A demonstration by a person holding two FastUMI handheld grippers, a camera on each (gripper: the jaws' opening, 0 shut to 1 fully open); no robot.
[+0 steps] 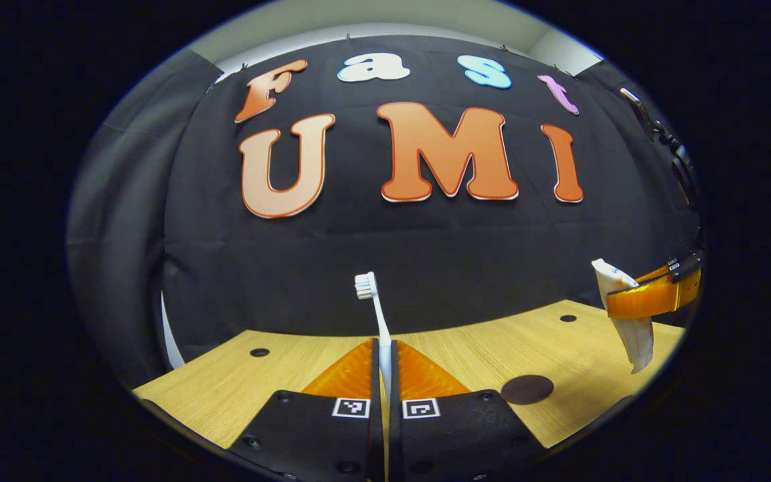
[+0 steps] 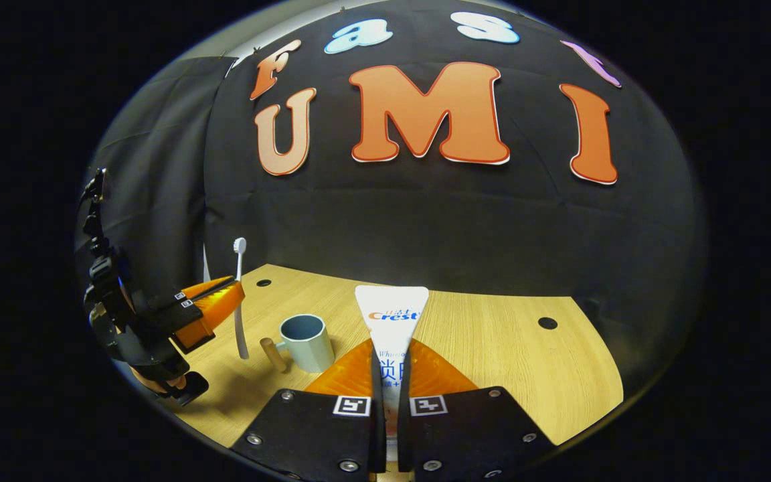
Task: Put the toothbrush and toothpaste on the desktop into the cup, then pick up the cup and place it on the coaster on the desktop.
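In the left gripper view my left claw point(image 1: 385, 361) pinches the toothbrush point(image 1: 377, 314) upright above the desk point(image 1: 251, 381), coaster point(image 1: 527, 389) just right. In the right gripper view my right claw point(image 2: 391, 365) pinches the toothpaste point(image 2: 391, 314); the cup point(image 2: 306, 342) stands left on the desk

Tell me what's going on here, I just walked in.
A person is working with a handheld gripper in each hand. The left gripper is shut on a toothbrush, held upright above the wooden desktop. The right gripper is shut on a toothpaste tube, also lifted. The cup stands on the desktop with nothing in it yet, between the two grippers. A dark round coaster lies on the desktop, still bare.
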